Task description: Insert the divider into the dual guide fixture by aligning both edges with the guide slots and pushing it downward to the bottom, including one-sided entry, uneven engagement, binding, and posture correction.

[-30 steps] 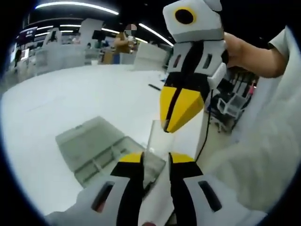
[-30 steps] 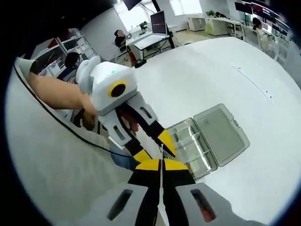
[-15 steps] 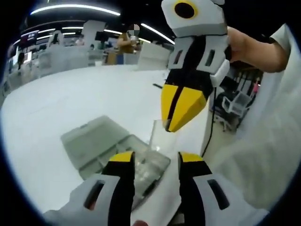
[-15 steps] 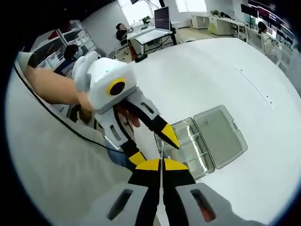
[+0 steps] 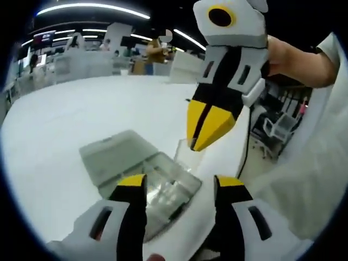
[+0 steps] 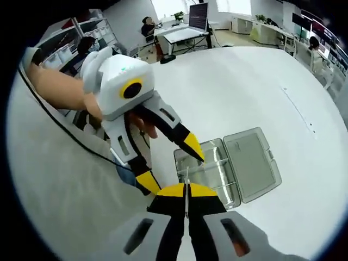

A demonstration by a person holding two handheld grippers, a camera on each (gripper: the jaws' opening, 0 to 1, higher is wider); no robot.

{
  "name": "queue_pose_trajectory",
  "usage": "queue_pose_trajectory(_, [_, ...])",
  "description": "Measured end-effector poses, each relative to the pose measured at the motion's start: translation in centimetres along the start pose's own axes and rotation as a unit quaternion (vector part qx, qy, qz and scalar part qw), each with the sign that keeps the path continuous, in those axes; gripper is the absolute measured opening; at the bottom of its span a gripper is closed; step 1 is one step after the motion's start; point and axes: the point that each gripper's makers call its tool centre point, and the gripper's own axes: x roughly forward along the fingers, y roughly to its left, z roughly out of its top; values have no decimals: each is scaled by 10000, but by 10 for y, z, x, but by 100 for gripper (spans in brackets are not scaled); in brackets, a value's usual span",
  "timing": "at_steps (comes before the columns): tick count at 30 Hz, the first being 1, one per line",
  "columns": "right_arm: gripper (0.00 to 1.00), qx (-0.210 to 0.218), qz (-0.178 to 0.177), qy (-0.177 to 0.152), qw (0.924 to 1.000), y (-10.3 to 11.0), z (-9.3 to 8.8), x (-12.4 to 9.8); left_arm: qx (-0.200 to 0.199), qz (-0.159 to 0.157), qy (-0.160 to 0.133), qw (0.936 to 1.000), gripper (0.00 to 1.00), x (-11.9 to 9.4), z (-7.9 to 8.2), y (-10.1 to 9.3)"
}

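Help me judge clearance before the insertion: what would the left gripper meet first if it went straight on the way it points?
Probably the clear compartment box on the white table, just beyond the open left gripper; depth is uncertain.

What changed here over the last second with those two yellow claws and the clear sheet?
The left gripper opened wide and let go of the clear divider. The right gripper stayed shut on the divider's top edge, above the open plastic case.
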Motion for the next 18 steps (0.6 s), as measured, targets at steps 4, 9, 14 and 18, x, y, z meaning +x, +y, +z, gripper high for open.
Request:
queue_pose_trajectory(4, [0,-83,-29,52,9999,-3,0,2,62,65,61,9999,57,-1,-3,1])
queue_pose_trajectory(9, [0,-191,-47,118,9997,-4,1,5,36,136,57,9999,62,-2,-5,3])
queue_pose_trajectory(14, [0,-302,-65,215,9993,-6,0,9,-60,339,111,9993,70,-5,-9,11])
queue_pose_trajectory(18, [0,-377,-79,264,9989,-6,1,11,-124,399,150,9990,74,-6,-10,13])
